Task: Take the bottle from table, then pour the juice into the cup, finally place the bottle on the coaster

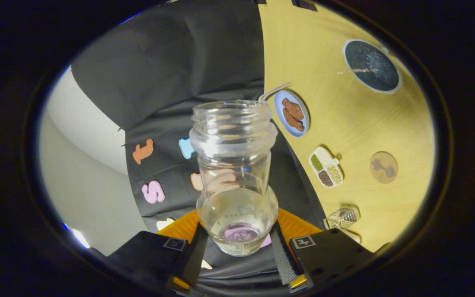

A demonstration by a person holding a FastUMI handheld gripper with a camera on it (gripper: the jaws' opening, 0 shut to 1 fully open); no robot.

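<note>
Gripper view, read from left to right. A pale wall (85,165) meets the black booth cloth (171,70). In front of the cloth, the tongs (237,243) are closed on the lower body of a clear, uncapped bottle (234,173), one finger pressing each side; the bottle is lifted off the surface and a little clear liquid lies in its base. To the right of the bottle's mouth, the light wooden surface (344,111) appears strongly tilted. Nearest the bottle neck on it rests a blue plate (291,113) bearing brown food. Below the plate stands a small white divided dish (326,167) with green, brown and pale contents, and beyond the right finger a clear ribbed cup (342,218). Further right lie a round brown coaster (384,167) and, well apart from it, a large dark round mat (371,66) with a pale rim.
</note>
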